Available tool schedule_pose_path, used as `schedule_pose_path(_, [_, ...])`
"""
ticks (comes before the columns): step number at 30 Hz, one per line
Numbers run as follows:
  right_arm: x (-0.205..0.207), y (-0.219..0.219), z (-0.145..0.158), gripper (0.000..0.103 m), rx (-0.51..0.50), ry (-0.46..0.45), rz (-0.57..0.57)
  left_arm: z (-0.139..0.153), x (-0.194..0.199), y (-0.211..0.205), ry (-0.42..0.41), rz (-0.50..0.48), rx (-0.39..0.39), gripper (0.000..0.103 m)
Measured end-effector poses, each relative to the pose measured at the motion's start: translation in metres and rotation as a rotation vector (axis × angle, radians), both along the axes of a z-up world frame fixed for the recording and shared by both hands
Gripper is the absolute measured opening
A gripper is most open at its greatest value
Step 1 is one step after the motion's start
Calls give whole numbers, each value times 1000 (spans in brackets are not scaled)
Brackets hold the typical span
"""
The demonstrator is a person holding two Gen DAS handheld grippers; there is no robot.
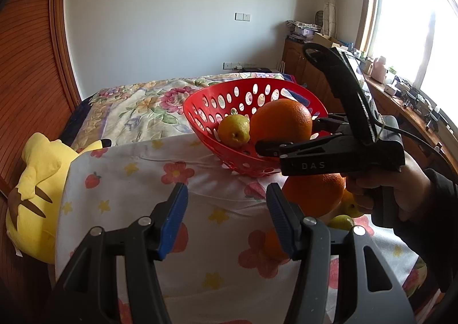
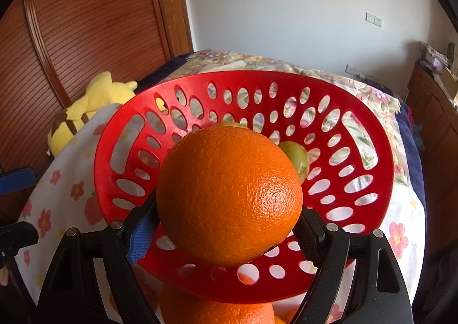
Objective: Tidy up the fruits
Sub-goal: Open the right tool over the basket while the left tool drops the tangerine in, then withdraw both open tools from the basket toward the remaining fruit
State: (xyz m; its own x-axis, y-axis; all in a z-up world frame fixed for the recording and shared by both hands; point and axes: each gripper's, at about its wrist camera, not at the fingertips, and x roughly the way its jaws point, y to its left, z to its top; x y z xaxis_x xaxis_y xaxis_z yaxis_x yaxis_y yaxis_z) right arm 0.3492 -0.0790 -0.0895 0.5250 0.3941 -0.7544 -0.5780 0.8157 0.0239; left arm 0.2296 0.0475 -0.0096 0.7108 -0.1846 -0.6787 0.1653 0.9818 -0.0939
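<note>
A red perforated basket (image 1: 211,97) (image 2: 128,135) stands on a floral cloth-covered table. My right gripper (image 1: 286,135) (image 2: 226,226) is shut on a large orange (image 1: 282,120) (image 2: 229,195) and holds it over the basket's near rim. A yellow-green lemon (image 1: 234,131) lies in the basket; it also shows behind the orange (image 2: 297,157). Another orange (image 1: 313,195) (image 2: 217,309), a smaller orange (image 1: 273,243) and green-yellow fruits (image 1: 342,222) lie on the cloth in front of the basket. My left gripper (image 1: 227,221) is open and empty above the cloth, left of those fruits.
A yellow plush toy (image 1: 37,195) (image 2: 94,103) lies off the table's left edge by a wooden wardrobe (image 1: 25,66). A bed with a floral cover (image 1: 137,106) is behind the table. A cluttered wooden cabinet (image 1: 400,100) runs under the window at right.
</note>
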Motion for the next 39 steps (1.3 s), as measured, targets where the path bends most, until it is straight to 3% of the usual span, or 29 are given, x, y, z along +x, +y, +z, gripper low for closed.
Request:
schedule_pose_path(14, [6,6,-3,86,-14,17,-7,-17,-2,-3,38,-3,-10,58])
schedule_pose_path(22, [-5,-1,12,91,8,-55,-9,-30,-4,-15,62,-22,-10,58])
schedule_pose_path(31, [-51,-59,34,91,118,-104,-72,-56,-9,-35,46,-37,-3,58])
schedule_pose_path(39, [-92,-119,21,89,151,-101,-170,-70,-13,-48,25,-41,-1,58])
